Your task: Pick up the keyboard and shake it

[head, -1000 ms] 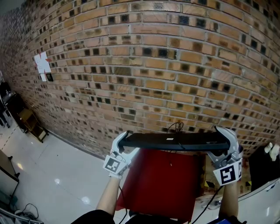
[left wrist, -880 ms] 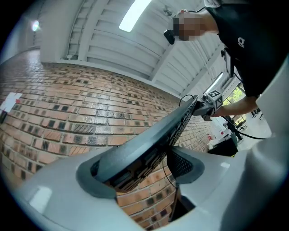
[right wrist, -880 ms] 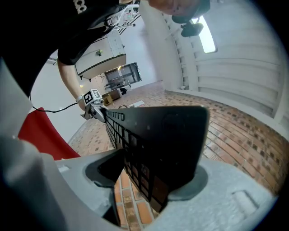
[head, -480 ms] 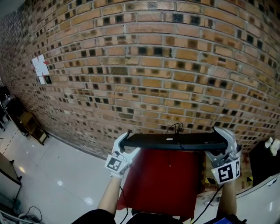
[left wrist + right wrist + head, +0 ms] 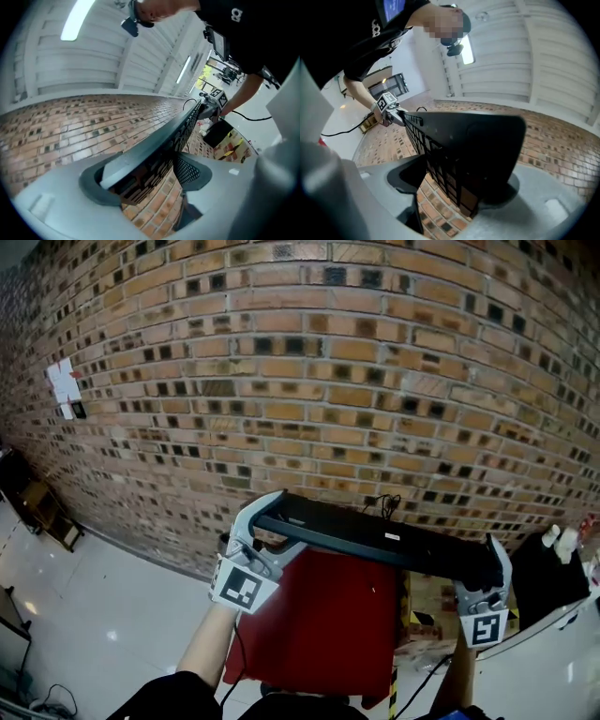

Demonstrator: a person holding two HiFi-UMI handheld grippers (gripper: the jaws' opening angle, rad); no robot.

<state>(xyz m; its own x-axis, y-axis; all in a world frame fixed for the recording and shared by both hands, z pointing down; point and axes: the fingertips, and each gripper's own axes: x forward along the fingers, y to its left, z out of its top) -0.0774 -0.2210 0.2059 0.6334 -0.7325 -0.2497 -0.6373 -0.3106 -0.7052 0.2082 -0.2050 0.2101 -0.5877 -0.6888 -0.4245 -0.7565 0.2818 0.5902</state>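
A black keyboard (image 5: 375, 538) hangs in the air in front of the brick wall, tilted with its left end higher than its right. My left gripper (image 5: 265, 521) is shut on the left end, and the edge sits between both pads in the left gripper view, keyboard (image 5: 154, 154), gripper (image 5: 143, 180). My right gripper (image 5: 492, 568) holds the lower right end. In the right gripper view the keyboard (image 5: 473, 150) fills the gap of that gripper (image 5: 457, 187), whose jaws are opening slightly while both pads still touch it.
A brick wall (image 5: 328, 381) stands close behind the keyboard. A red cabinet (image 5: 319, 624) is directly below it, and a black cable (image 5: 382, 505) rises behind. White shiny floor (image 5: 94, 615) lies to the left, a dark object (image 5: 544, 577) and white edge to the right.
The keyboard was level and now slopes: its left end has risen with the left gripper and its right end has dropped with the right gripper.
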